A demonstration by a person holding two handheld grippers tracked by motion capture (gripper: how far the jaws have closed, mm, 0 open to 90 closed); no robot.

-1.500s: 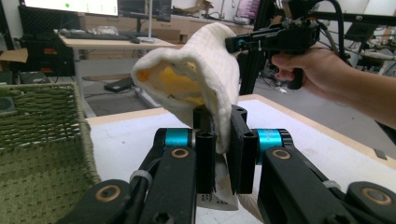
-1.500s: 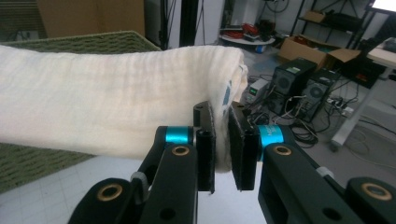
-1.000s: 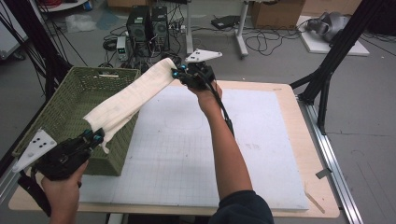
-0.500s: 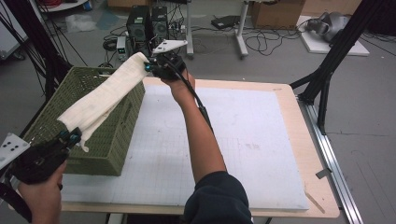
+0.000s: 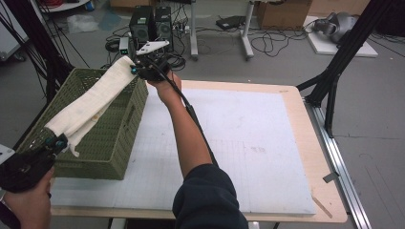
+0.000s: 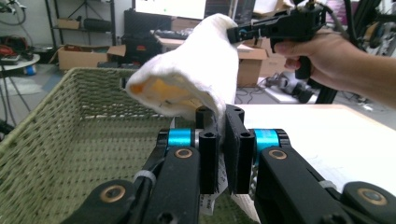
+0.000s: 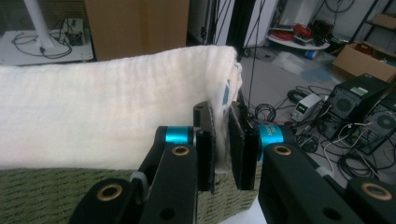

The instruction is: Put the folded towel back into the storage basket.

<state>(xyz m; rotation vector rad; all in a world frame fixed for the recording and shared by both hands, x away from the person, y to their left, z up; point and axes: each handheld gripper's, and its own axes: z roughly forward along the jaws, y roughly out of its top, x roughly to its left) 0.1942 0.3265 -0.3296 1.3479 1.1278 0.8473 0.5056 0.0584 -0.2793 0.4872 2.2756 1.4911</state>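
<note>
A folded white towel (image 5: 90, 102) hangs stretched in the air along the top of a green woven basket (image 5: 119, 143). My left gripper (image 5: 56, 142) is shut on the towel's near end at the basket's front left corner. My right gripper (image 5: 135, 70) is shut on the far end above the basket's back right corner. In the left gripper view the jaws (image 6: 220, 114) pinch the towel (image 6: 187, 79), with the basket (image 6: 84, 135) below and the right gripper (image 6: 233, 33) beyond. In the right gripper view the jaws (image 7: 223, 112) clamp the towel's edge (image 7: 107, 116) over the basket wall (image 7: 46, 196).
The basket stands on the left part of a white mat (image 5: 248, 129) covering a wooden table (image 5: 313, 143). Computer towers (image 5: 153, 21), cables and cardboard boxes lie on the floor behind the table. A black frame leg (image 5: 334, 71) stands at the right.
Both hands have carried the towel leftward. The right gripper went from the table's back edge to above the basket's back corner, and the left gripper slid toward the lower left.
</note>
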